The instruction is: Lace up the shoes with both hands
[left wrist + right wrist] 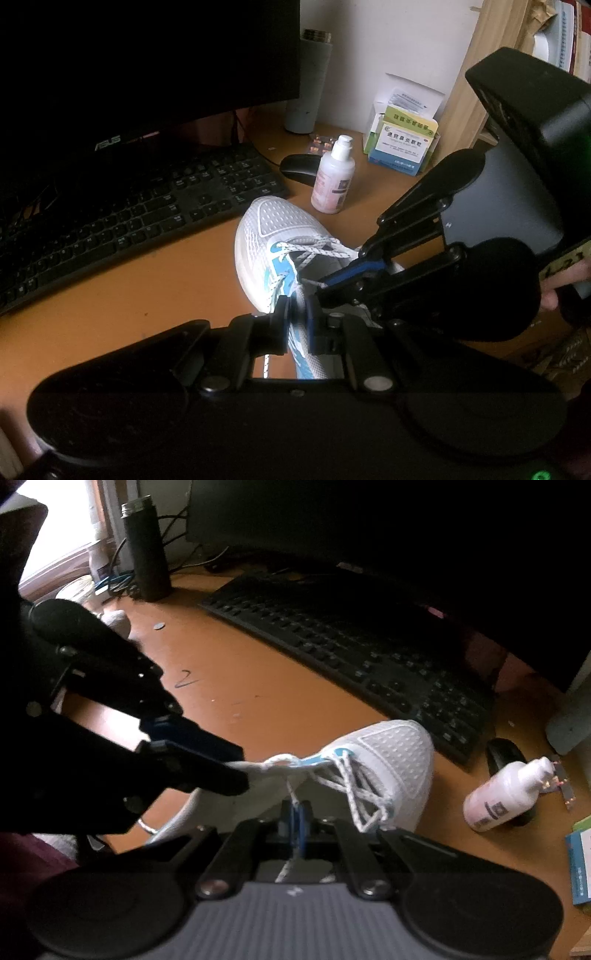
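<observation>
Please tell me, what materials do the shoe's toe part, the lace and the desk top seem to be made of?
Shoe toe: probably white synthetic mesh, matte; small regular perforations show.
Lace: woven textile cord, white with dark flecks; braided look.
Desk top: orange-brown wood or laminate, smooth and slightly glossy; no clear grain, so I cannot tell which.

I read this as home desk, not lab: orange wooden desktop [258, 686], monitor [147, 55], keyboard [140, 206], mouse [299, 168], lotion bottle [332, 181], medicine boxes [402, 147] (Chinese print), 1 flask [146, 550].

Shoe [266, 236] heel hidden behind grippers; monitor [147, 55] cropped by frame; box [400, 147] print too small to read.
</observation>
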A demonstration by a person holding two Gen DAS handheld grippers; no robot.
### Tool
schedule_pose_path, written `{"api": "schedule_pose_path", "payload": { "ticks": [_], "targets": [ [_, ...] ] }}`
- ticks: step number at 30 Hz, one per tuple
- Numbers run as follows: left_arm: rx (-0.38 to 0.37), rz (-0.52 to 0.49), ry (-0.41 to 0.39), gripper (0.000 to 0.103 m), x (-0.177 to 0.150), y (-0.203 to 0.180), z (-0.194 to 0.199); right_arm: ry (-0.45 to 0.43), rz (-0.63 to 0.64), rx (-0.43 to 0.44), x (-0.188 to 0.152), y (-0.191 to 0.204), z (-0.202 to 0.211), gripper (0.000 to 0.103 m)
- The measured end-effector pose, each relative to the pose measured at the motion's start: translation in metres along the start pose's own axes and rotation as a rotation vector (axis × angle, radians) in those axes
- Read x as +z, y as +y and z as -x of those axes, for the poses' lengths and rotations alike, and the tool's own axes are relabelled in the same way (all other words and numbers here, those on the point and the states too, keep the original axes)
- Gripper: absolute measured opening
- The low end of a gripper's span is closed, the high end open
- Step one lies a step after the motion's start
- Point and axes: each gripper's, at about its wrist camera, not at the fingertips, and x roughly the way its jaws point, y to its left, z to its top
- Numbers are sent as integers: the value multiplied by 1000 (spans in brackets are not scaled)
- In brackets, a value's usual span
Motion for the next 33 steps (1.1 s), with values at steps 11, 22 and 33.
{"api": "schedule_pose_path", "payload": {
  "ticks": [11, 22, 33],
  "targets": [
    [19, 16, -1, 7, -2, -8, 3, 2, 15, 15, -1, 6, -2, 3],
    [6, -6, 4, 7, 0, -6, 1, 18, 11, 0, 0, 2, -6, 3],
    [2, -10, 3, 7, -1, -7, 0, 8, 13, 0, 2, 5, -5, 3]
  ]
}}
